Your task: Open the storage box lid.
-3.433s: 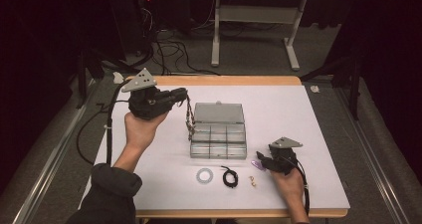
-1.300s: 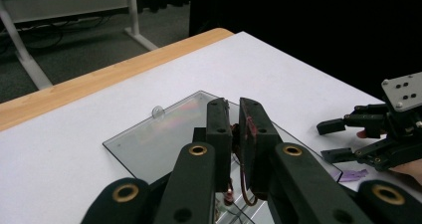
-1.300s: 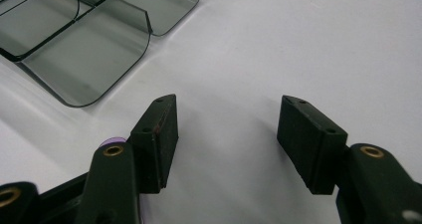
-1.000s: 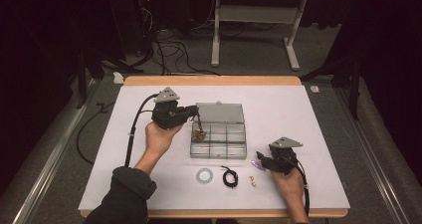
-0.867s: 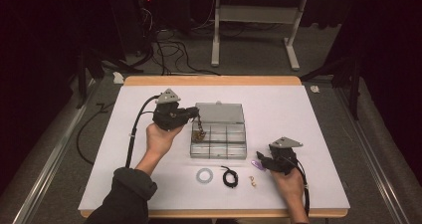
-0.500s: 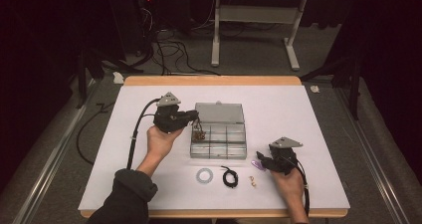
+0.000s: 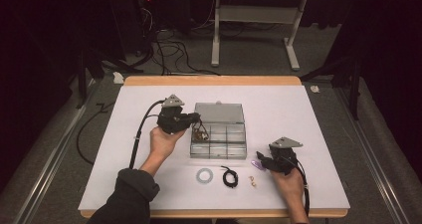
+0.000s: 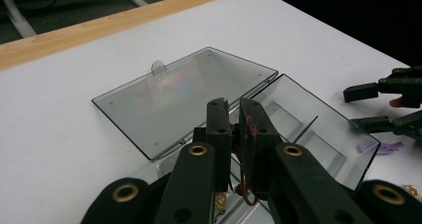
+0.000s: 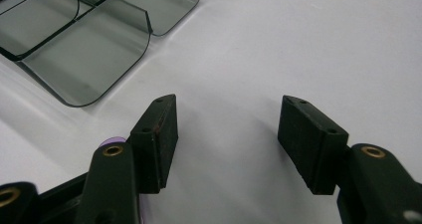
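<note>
A clear compartment box (image 7: 219, 156) lies in the middle of the white table with its lid (image 7: 219, 112) folded back flat. My left gripper (image 7: 198, 122) hovers over the box's left compartments, shut on a thin brownish chain-like trinket (image 7: 201, 132) that dangles from the jaws. In the left gripper view the jaws (image 8: 234, 115) pinch the trinket (image 8: 245, 196) above the box wall (image 8: 323, 129), with the lid (image 8: 184, 94) beyond. My right gripper (image 7: 262, 157) rests on the table right of the box, open and holding nothing (image 9: 229, 134), with a purple piece (image 7: 256, 165) beside its left jaw.
In front of the box lie a white ring (image 7: 203, 174), a black cord loop (image 7: 229, 176) and a small gold piece (image 7: 254, 180). The box corner (image 9: 84, 50) is just left of the right gripper. A wooden table edge (image 7: 214, 79) runs along the far side.
My left gripper has carried the trinket rightward from left of the box to over its left compartments and has sunk a little. The right gripper has kept still.
</note>
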The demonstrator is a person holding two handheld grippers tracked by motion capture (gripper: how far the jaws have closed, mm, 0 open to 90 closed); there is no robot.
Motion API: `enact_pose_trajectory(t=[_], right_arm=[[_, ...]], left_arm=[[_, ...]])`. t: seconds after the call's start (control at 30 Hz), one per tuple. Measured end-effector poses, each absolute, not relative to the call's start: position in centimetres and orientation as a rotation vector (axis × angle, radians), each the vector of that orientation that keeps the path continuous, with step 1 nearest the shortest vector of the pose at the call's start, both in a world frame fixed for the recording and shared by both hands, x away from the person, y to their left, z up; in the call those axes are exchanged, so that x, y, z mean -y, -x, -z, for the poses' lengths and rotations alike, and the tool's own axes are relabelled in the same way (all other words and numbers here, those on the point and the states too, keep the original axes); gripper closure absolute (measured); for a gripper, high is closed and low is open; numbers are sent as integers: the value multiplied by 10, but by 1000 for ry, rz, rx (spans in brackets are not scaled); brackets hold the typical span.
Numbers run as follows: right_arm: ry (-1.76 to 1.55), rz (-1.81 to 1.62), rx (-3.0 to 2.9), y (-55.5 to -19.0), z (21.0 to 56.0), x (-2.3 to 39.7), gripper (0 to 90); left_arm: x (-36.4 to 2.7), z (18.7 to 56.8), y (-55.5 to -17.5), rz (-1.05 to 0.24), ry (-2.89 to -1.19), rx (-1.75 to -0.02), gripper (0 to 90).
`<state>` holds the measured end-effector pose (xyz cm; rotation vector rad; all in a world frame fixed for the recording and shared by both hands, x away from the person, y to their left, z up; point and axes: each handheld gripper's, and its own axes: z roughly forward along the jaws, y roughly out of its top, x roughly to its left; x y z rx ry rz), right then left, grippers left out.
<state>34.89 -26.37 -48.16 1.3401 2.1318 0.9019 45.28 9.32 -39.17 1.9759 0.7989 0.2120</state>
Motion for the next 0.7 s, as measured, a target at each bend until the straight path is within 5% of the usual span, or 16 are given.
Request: enact_pose_trajectory(t=[0.7], right_arm=[[-1339, -901, -2132, -349, 482, 264, 415]], left_arm=[[-89, 416, -458, -212, -2002, -851, 840]])
